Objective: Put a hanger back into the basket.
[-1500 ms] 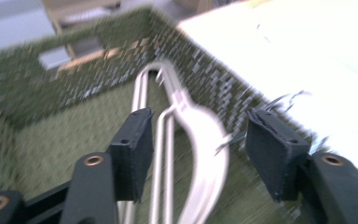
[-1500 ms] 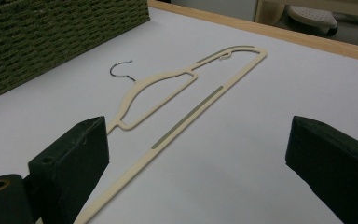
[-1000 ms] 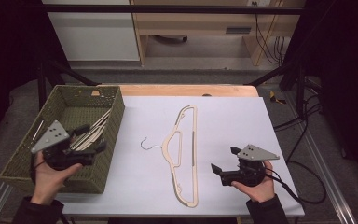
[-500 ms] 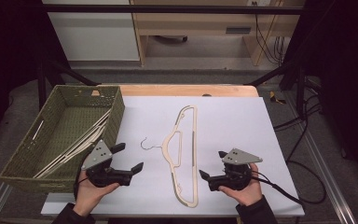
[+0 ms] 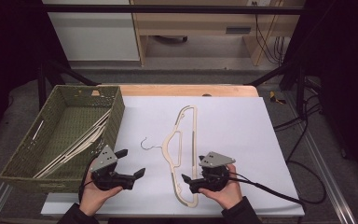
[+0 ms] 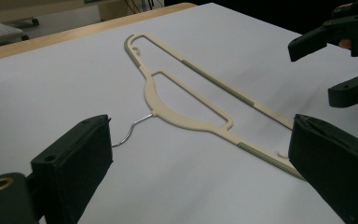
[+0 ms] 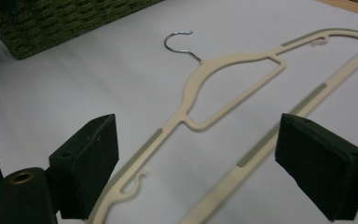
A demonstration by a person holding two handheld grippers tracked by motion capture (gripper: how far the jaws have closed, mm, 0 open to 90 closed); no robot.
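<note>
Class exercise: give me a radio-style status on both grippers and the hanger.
Left gripper open, empty, jaws just opening. Right gripper open, jaws just closing, at the cream hanger's near end. Hanger flat on white tabletop. Nothing in the way.

The hanger's [image 7: 242, 88] near end runs off the bottom edge of the right gripper view. In the basket [image 5: 28, 158], pale slats [image 5: 81, 142] lie partly behind the wall (count unclear).
</note>
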